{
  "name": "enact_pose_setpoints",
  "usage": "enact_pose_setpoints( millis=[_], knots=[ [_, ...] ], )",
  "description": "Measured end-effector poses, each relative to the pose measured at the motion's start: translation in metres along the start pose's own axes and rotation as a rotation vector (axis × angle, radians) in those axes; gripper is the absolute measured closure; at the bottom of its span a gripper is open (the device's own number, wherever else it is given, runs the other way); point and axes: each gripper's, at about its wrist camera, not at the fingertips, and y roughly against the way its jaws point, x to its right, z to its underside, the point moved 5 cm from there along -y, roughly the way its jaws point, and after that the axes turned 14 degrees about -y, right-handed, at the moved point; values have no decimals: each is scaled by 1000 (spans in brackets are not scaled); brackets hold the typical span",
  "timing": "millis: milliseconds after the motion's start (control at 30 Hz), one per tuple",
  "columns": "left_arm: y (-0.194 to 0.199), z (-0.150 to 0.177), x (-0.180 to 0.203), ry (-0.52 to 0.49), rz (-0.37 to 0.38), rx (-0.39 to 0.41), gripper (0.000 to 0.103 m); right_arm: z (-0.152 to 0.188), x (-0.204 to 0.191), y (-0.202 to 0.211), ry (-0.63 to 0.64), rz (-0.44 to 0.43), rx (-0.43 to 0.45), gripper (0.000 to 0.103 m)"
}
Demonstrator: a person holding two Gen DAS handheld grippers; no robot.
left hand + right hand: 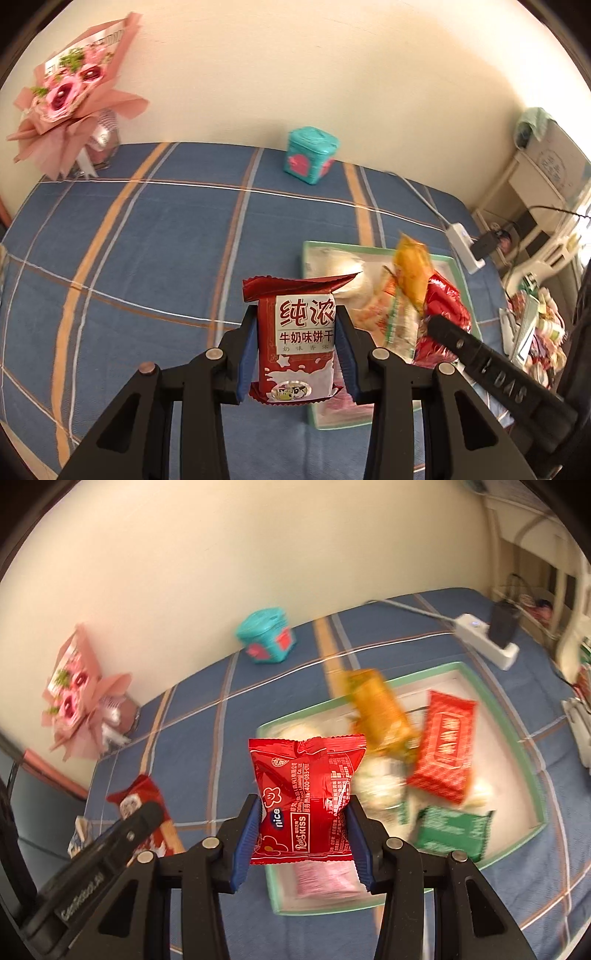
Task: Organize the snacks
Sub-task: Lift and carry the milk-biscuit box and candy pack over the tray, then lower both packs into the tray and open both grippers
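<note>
1. Left gripper (297, 341): jaws nearly closed, blue pads pressed against both sides of a red-and-white milk biscuit packet (295, 339). The packet stands upright between the fingers, clear of the bed, presumably so that it can be carried without dragging.
2. Right gripper (304, 821): jaws likewise nearly closed, clamped on a glossy red snack pouch (306, 797) marked "nice" and "KISS". The pouch is pinched across its lower half, top seal upward, above the near-left corner of the tray.
3. Green-rimmed shallow tray (532, 760): lies on the bed to the right of the left gripper and directly beyond the right one. It collects the loose snacks, which is probably why both grippers work beside it.
4. Tray contents: a red wafer packet (443, 746), an orange packet (380, 705) (blurred), a green packet (452, 829), a pink packet (325, 880) at the near edge, and pale wrappers that cannot be identified.
5. Blue plaid bedspread (147, 240): supports everything.
6. Far edge, against the wall: a teal tin (310, 155) and, far left, a pink bouquet (70, 92).
7. Far right: a white power strip (487, 638) with a black plug.
</note>
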Motion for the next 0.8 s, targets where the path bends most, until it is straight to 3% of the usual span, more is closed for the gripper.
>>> enact_pose_setpoints(
  millis=[433, 800],
  knots=[
    [-12, 2, 58, -99, 60, -28, 63, -38, 84, 21, -205, 55, 62, 54],
    [-41, 7, 85, -123, 113, -78, 63, -38, 94, 10, -216, 68, 23, 54]
  ],
)
